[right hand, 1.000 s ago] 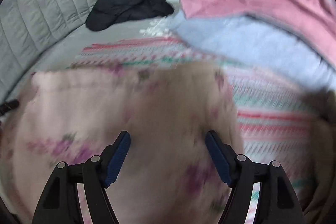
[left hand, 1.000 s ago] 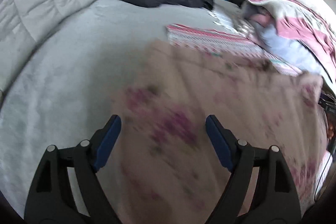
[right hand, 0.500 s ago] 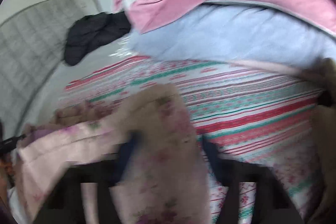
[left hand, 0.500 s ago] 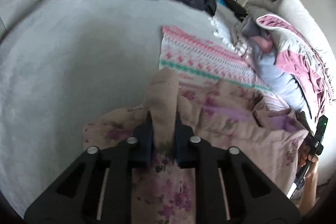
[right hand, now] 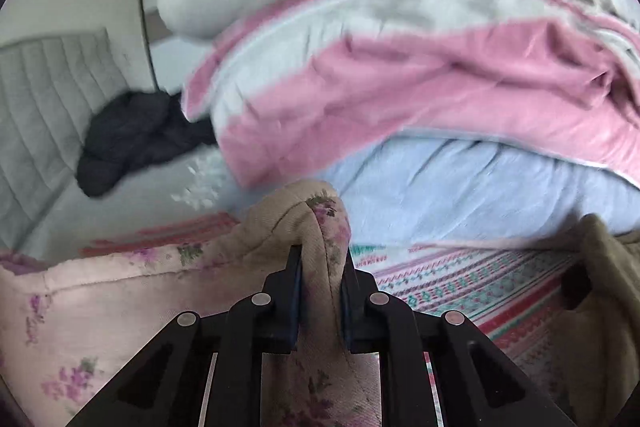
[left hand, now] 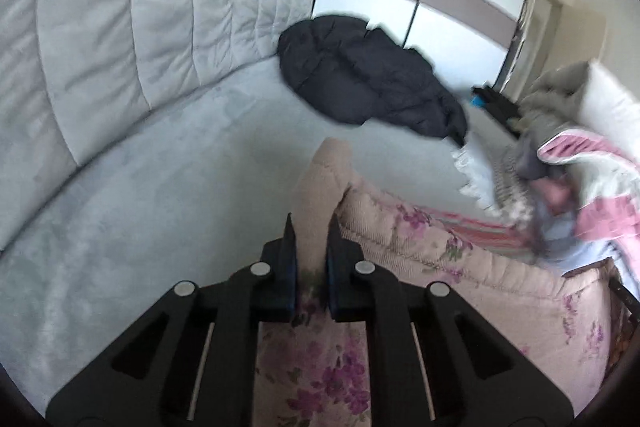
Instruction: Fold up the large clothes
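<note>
your left hand-held gripper [left hand: 310, 247] clamps floral garment [left hand: 460, 267] | right hand-held gripper [right hand: 320, 267] clamps it too | black jacket [left hand: 368, 83], pink-white duvet [right hand: 400, 75] ahead on bed [left hand: 160, 179] | garment now lifted versus half-second ago

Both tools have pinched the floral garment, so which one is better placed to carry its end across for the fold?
Probably the left tool: bare grey bedding beside it. The right tool faces piled quilts.

My left gripper [left hand: 311, 227] and right gripper [right hand: 320, 259] each have a fold of the garment [left hand: 460, 267] between their jaws. The garment spans between them above the bed [left hand: 160, 187]. Behind it lies a patterned blanket [right hand: 480, 279]; further back, a jacket [left hand: 368, 87] against the headboard [left hand: 120, 7]; right, piled bedding [right hand: 400, 87].
</note>
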